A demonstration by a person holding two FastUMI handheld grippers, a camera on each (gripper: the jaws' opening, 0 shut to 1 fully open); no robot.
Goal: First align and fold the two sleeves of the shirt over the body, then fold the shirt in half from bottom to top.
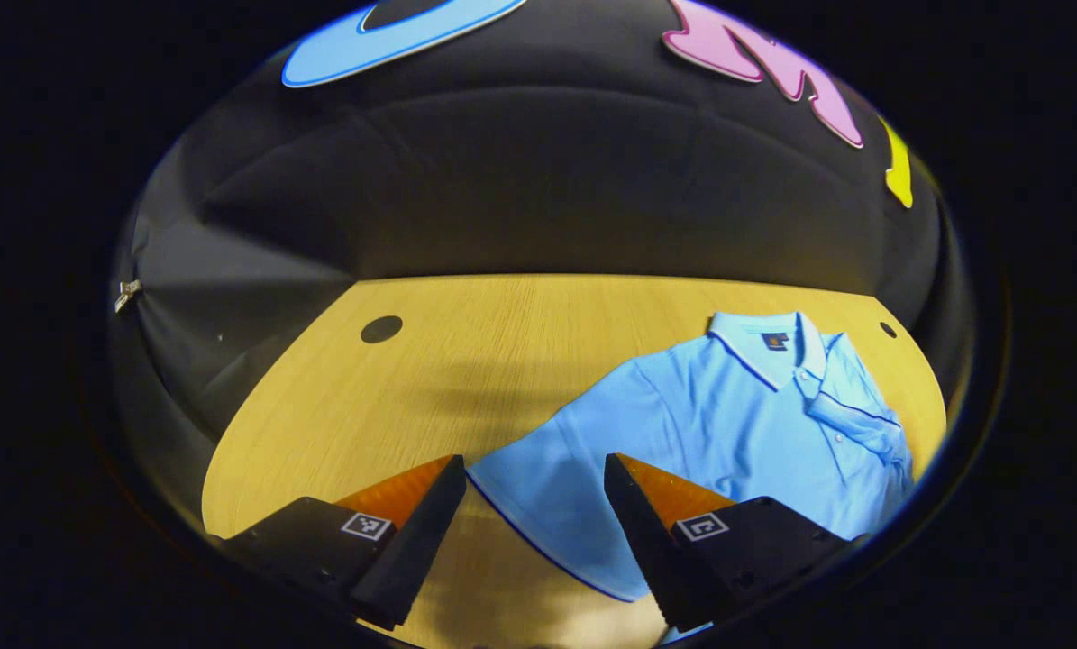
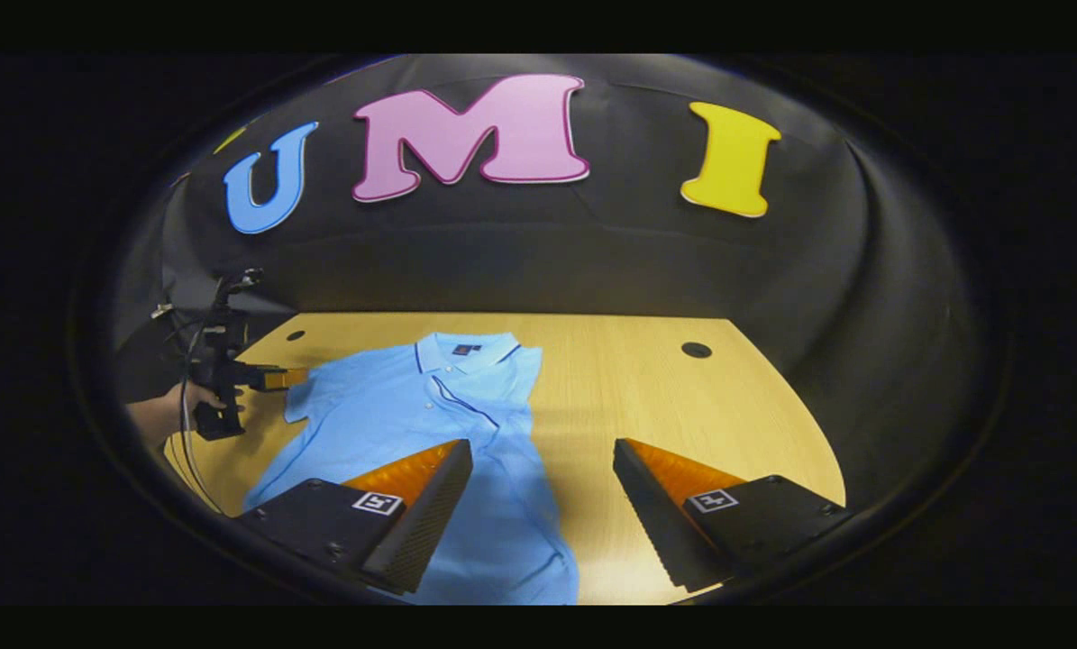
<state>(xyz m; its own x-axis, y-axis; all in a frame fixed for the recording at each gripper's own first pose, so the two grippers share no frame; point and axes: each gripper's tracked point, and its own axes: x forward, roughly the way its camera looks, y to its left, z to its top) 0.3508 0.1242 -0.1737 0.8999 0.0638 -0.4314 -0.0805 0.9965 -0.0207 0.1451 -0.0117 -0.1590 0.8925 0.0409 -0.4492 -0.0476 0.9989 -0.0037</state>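
A light blue polo shirt (image 1: 727, 415) lies flat on the wooden table (image 1: 466, 361), collar at the far side. In the left gripper view one short sleeve (image 1: 547, 505) spreads toward me, and its trimmed hem runs between the fingers of my open left gripper (image 1: 533, 464). The other sleeve (image 1: 853, 406) lies folded over the body. In the right gripper view the shirt (image 2: 394, 406) is left of centre, and my right gripper (image 2: 543, 446) stands open over its right edge and lower body, gripping nothing. A hand (image 2: 173, 401) holds the left gripper (image 2: 277, 377) beside the spread sleeve (image 2: 304, 397).
The table (image 2: 664, 397) has small round cable holes (image 1: 381, 329) (image 2: 697, 350) near its far corners. Black cloth walls close in behind and at both sides. Cables (image 2: 187, 451) hang from the left gripper near the table's edge.
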